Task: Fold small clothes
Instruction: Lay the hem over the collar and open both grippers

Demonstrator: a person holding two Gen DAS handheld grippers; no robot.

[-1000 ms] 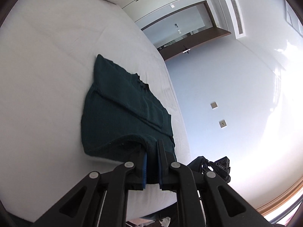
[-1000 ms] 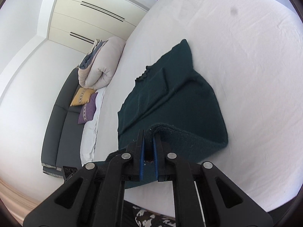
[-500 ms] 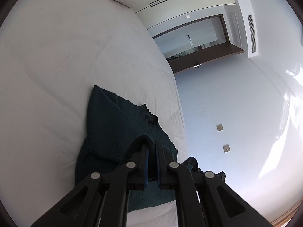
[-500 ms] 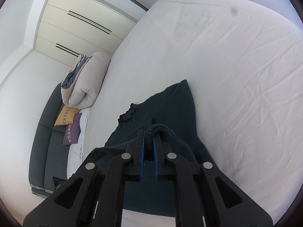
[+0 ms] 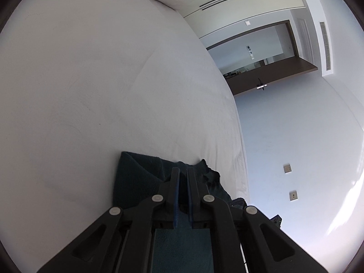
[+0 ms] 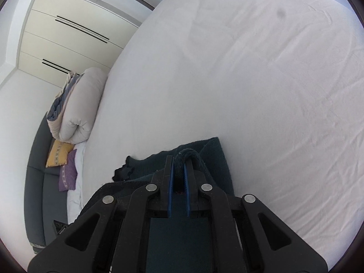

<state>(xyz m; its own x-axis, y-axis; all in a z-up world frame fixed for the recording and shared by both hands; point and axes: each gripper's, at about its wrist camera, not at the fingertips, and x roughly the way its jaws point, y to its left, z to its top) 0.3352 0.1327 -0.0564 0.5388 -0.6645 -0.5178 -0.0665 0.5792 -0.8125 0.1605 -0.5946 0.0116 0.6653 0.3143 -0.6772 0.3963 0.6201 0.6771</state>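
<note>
Pinching the sweater [image 6: 217,159] hem in both grippers, left [image 5: 183,173] and right [image 6: 179,161], clamped so the fold would land square on the bed [image 6: 250,79].

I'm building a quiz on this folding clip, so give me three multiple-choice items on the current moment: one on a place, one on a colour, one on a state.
1. Where does the garment lie?
A. on a white bed
B. on a wooden desk
C. in a basket

2. What colour is the garment?
A. bright red
B. dark green
C. pale yellow

3. What is the right gripper doing?
A. hanging open over the sheet
B. shut on a fold of the garment
C. holding a cushion

Answers:
1 A, the garment spreads over the white bed.
2 B, the knit cloth reads dark green in both wrist views.
3 B, the right gripper pinches a bunched fold between its blue pads; the left gripper grips cloth likewise.
</note>
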